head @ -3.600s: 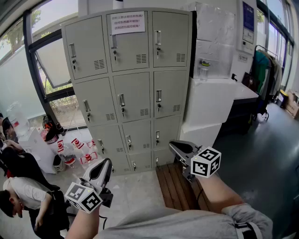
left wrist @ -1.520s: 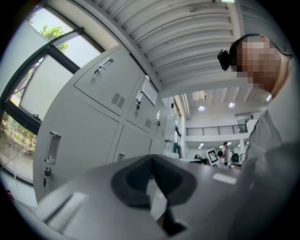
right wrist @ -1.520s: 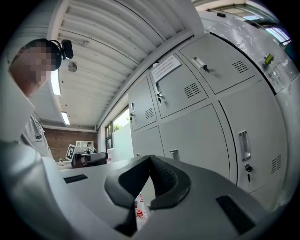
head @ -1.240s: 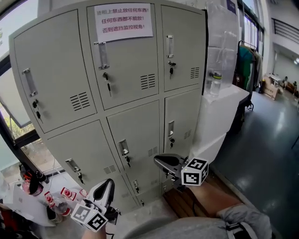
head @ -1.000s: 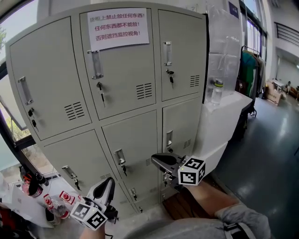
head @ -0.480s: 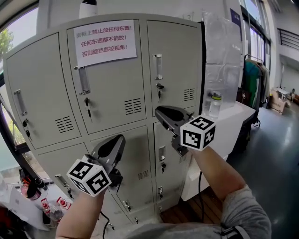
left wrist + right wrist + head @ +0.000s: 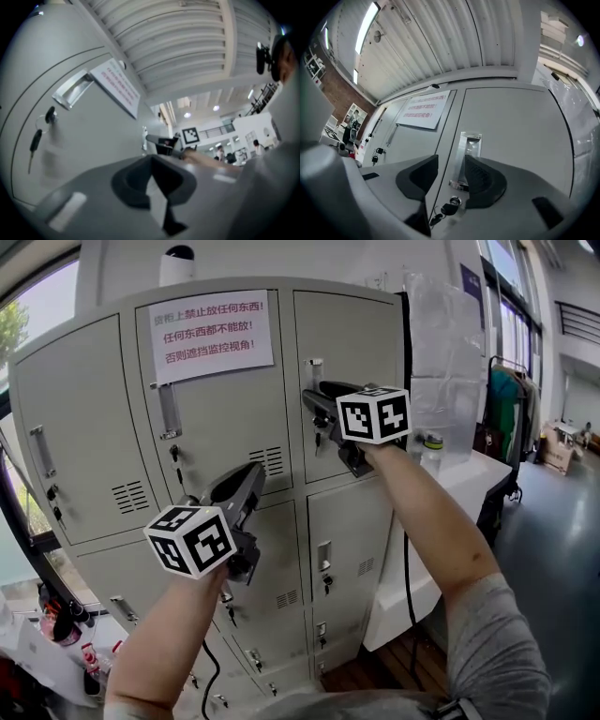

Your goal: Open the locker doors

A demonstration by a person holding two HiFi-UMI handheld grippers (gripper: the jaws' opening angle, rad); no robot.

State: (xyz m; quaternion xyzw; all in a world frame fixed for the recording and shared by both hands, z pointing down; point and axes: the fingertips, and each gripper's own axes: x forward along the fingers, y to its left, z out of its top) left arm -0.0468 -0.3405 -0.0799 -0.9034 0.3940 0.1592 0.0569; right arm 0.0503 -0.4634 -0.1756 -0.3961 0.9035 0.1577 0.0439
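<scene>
Judged step in hand: approach to top right door (image 7: 361, 334) of the locker, visible doors all shut. Found right gripper (image 7: 447, 176) with jaws just been opening, now wide apart and pinching nothing. Door handle (image 7: 468, 147) showed at 12 o'clock in the gap, just beyond the tips, with key (image 7: 449, 208) at 6 o'clock below it. Saw left gripper (image 7: 251, 479) at 7 o'clock of the right, jaws together, empty. Likely needed next: advance, close on handle, pull outward.

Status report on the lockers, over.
Right gripper just opened, handle framed between jaws, ungripped. Left gripper shut, empty. Locker doors all closed. Nothing in the way.
</scene>
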